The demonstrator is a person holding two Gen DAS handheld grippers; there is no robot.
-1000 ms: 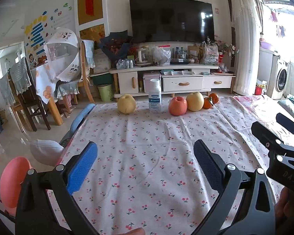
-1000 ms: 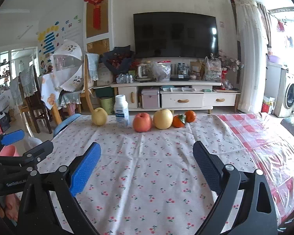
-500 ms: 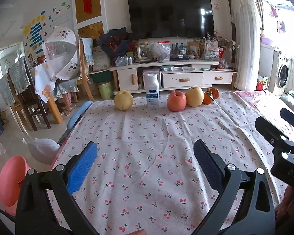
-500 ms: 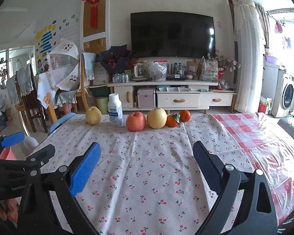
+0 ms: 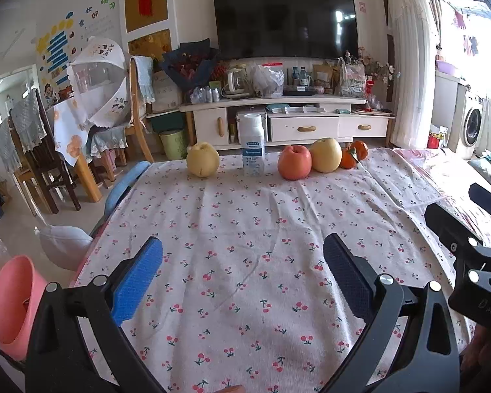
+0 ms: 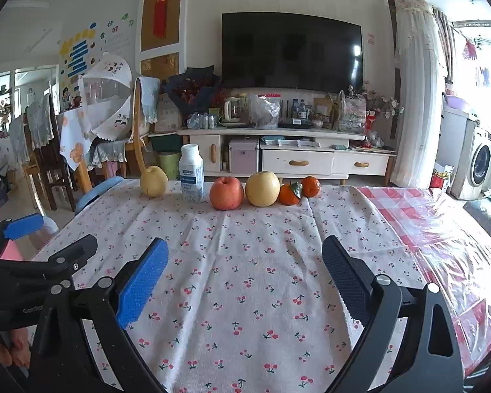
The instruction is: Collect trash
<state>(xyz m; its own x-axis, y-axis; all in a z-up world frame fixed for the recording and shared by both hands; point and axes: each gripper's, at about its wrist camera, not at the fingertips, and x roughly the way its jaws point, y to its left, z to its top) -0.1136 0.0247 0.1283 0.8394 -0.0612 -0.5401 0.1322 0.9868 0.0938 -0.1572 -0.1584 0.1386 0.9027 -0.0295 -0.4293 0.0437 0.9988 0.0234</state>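
A white plastic bottle (image 5: 252, 144) with a blue label stands at the far edge of the cherry-print tablecloth (image 5: 245, 229), in a row with fruit. It also shows in the right wrist view (image 6: 191, 173). My left gripper (image 5: 242, 275) is open and empty over the near part of the cloth. My right gripper (image 6: 244, 278) is open and empty, level with it. A pink bin (image 5: 13, 304) stands off the table's left side.
In the row stand a yellow pear (image 5: 202, 163), a red apple (image 5: 294, 167), a second pear (image 5: 325, 155) and two tangerines (image 5: 353, 155). A blue chair (image 5: 124, 186) is at the table's left. A red checked cloth (image 6: 442, 229) covers the right side.
Both grippers have moved forward a little toward the row of fruit and the bottle. Both stay open and empty.
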